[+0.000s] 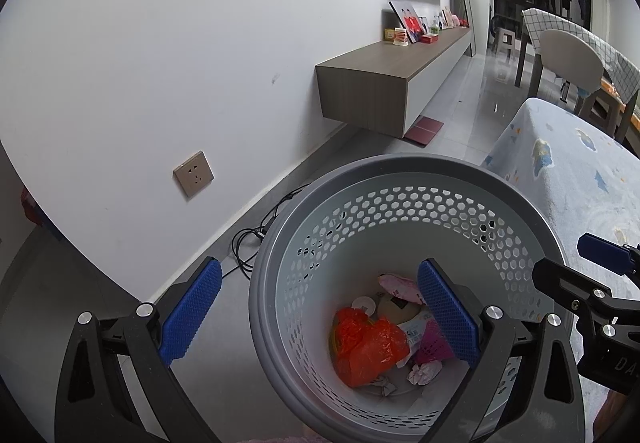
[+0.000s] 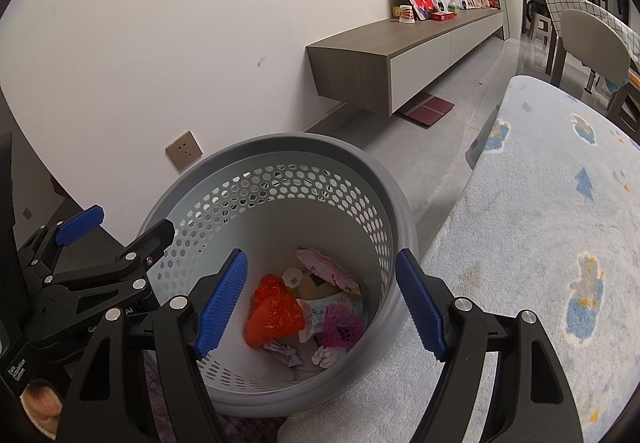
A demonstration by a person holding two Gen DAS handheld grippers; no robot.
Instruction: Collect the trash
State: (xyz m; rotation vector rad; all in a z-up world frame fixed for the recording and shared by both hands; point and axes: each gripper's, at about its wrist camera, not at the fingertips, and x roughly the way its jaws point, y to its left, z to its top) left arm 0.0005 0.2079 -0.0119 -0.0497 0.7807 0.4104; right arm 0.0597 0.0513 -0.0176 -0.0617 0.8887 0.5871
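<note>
- We note a round grey plastic waste basket with a honeycomb-perforated wall (image 2: 384, 179), standing partly on the grey tiled floor (image 2: 436, 147) and at the edge of a pale blue fluffy rug with cartoon patches (image 2: 540, 243).
- Inside the basket, on its bottom, we see a crumpled orange-red plastic bag (image 2: 274, 313) at 9 o'clock, a magenta plastic mesh piece (image 2: 342, 325) at 3 o'clock, a pink printed wrapper (image 2: 326, 267) at 12 o'clock, and crumpled white paper wads (image 2: 286, 353) at 6 o'clock.
- Left tongs (image 1: 320, 313): blue ribbed pads wide apart, nothing between them. One pad sits outside the basket wall at 9 o'clock over the floor; the other hangs over the basket opening.
- Right tongs (image 2: 320, 307): pads apart, empty, both over the basket mouth, framing the trash below. No contact with the trash visible.
- In the right wrist view the left tongs enter from 9 o'clock, beside the basket rim; whether they touch the rim we cannot tell.
- A fingertip of the person (image 2: 40, 403) shows at the lower left edge of the right wrist view.
- Behind the basket: white wall with a bronze wall socket (image 2: 184, 154) at 10 o'clock, and black cables (image 1: 256, 239) on the floor by the skirting.
- Further off at 1 o'clock, a wall-hung wood-and-white cabinet (image 2: 400, 55) carries framed photos.
</note>
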